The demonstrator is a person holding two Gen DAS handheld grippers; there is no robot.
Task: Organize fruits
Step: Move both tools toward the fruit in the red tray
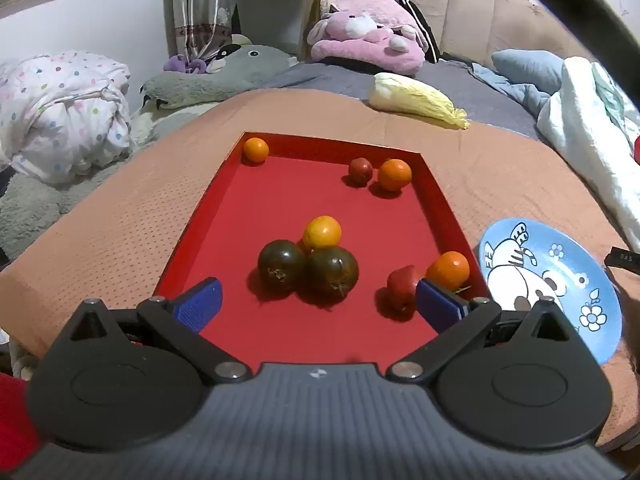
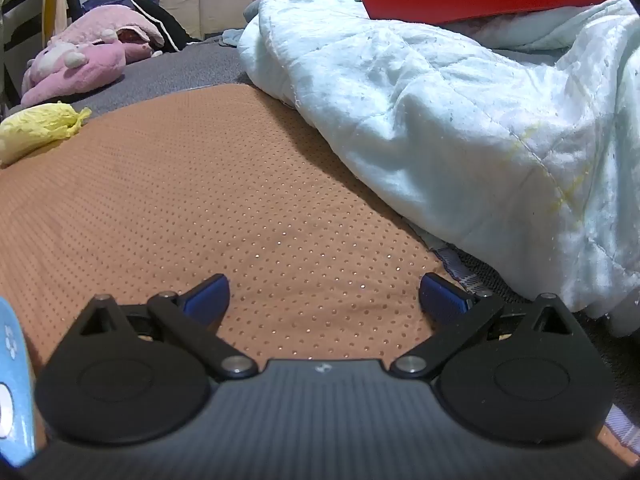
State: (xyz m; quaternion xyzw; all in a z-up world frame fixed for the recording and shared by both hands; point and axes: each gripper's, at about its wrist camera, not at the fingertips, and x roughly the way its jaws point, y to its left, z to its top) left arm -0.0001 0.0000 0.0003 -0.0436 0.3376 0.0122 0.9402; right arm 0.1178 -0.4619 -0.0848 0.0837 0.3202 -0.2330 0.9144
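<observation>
1. Nearest the lens, the left gripper (image 1: 318, 304) hangs with its blue pads spread wide and nothing between them, poised over the near end of the red tray (image 1: 434, 188). The right gripper (image 2: 324, 298), equally wide and empty, hovers over the bare orange perforated mat (image 2: 208, 184), away from the tray.

2. Just inside the tray's near right corner, a small red fruit (image 1: 402, 286) sits against the left gripper's right pad (image 1: 438, 304), with an orange fruit (image 1: 448, 270) touching behind it. The likely risk: closing or advancing here would knock either one, and round fruit on a flat tray floor will probably roll.

3. At the tray's centre, two dark green tomatoes (image 1: 282, 266) (image 1: 332, 270) press together with a yellow-orange fruit (image 1: 322, 232) wedged behind them. Pulling one out could set the others moving.

4. Toward the tray's far wall lie a dark red fruit (image 1: 360, 170) beside an orange fruit (image 1: 394, 175), and a lone orange one (image 1: 256, 149) in the far left corner, a long reach over the cluster.

5. Right of the tray, a blue cartoon plate (image 1: 560, 280) rests on the mat, its far edge tilted; a fruit dropped near its rim might tip it or roll off.

6. Beyond the tray, a napa cabbage (image 1: 416, 100) lies at the mat's edge.

7. Writing: a black tag right of the plate bears small pale characters, too faint to read reliably. No brand is legible elsewhere.
</observation>
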